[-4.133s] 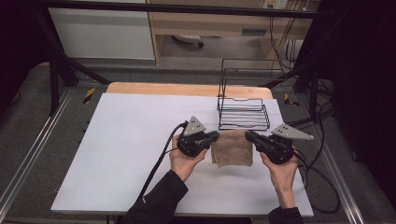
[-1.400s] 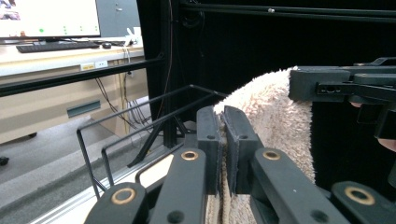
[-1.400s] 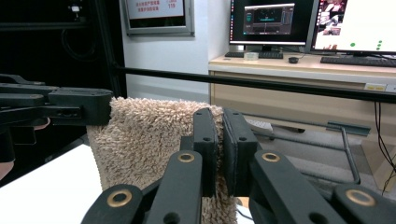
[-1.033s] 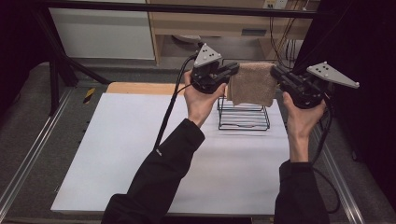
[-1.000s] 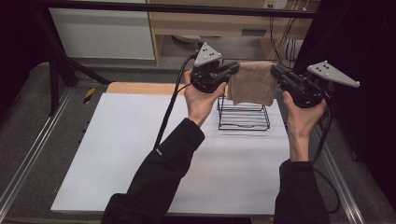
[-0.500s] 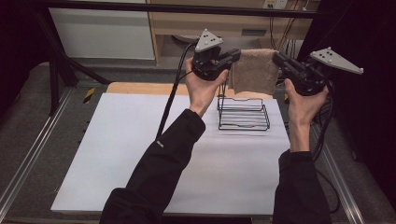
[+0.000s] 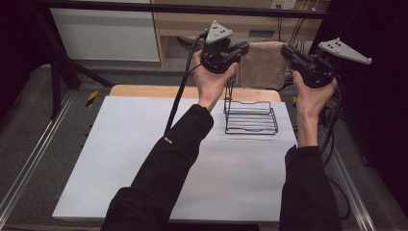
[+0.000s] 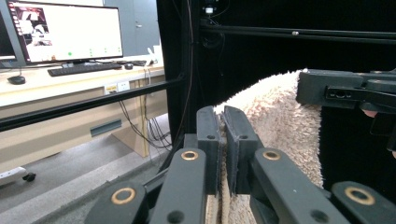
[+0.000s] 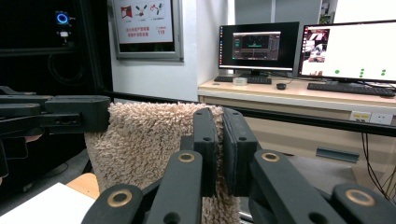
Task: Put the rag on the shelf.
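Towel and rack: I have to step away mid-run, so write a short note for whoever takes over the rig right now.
Left gripper: shut on the towel's left top corner.
Right gripper: shut on its right top corner.
Towel: beige, fluffy, hanging stretched between the two grippers, held in the air beyond and above the wire rack.
Rack: black, upright at the far right of the white table, nothing on it.
Done: towel gripped at both corners and lifted off the table.
Left, likely: bring it over the rack's top bar, drape it, then open both grippers.
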Motion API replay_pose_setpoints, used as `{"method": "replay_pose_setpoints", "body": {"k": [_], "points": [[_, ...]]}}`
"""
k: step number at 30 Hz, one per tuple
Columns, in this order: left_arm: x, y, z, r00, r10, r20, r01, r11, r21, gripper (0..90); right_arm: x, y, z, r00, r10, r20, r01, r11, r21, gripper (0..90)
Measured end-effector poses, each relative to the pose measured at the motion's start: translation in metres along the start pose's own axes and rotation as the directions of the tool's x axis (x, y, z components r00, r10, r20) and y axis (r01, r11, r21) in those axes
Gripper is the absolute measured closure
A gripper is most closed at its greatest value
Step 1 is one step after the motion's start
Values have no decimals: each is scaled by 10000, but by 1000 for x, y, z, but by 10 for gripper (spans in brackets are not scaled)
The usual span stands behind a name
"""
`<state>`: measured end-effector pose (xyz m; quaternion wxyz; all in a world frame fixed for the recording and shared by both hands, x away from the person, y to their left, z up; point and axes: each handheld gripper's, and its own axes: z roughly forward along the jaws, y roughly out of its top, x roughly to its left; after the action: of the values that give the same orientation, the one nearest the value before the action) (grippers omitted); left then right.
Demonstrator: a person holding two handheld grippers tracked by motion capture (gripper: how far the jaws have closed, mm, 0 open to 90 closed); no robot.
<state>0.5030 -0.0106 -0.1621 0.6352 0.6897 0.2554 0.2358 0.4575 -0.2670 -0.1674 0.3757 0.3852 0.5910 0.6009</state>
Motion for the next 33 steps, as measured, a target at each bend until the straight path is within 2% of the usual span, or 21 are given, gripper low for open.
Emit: {"method": "replay_pose_setpoints", "body": {"k": [7,12,15,18,29,33], "points": [[5,2,6,9998,97,-157,-97,9999,-40,853,-4,1,9,10000,-25,-12,25,10000,-22,854],[10,4,12,9991,313,-287,-313,9995,14,853,-8,1,16,10000,-68,-11,68,10000,-45,854],[12,4,16,9992,257,-313,-256,9997,38,853,-10,0,21,10000,-60,25,60,10000,-41,854],[15,2,20,9988,343,-356,-342,9994,31,853,-13,-2,25,10000,-32,28,32,10000,-42,853],[24,-8,29,9987,230,-462,-221,9996,196,853,-20,-11,38,10000,-31,-6,31,10000,24,854],[27,-10,32,9979,364,-537,-352,9991,242,852,-21,-12,42,9999,-128,-36,129,9999,78,854]]}}
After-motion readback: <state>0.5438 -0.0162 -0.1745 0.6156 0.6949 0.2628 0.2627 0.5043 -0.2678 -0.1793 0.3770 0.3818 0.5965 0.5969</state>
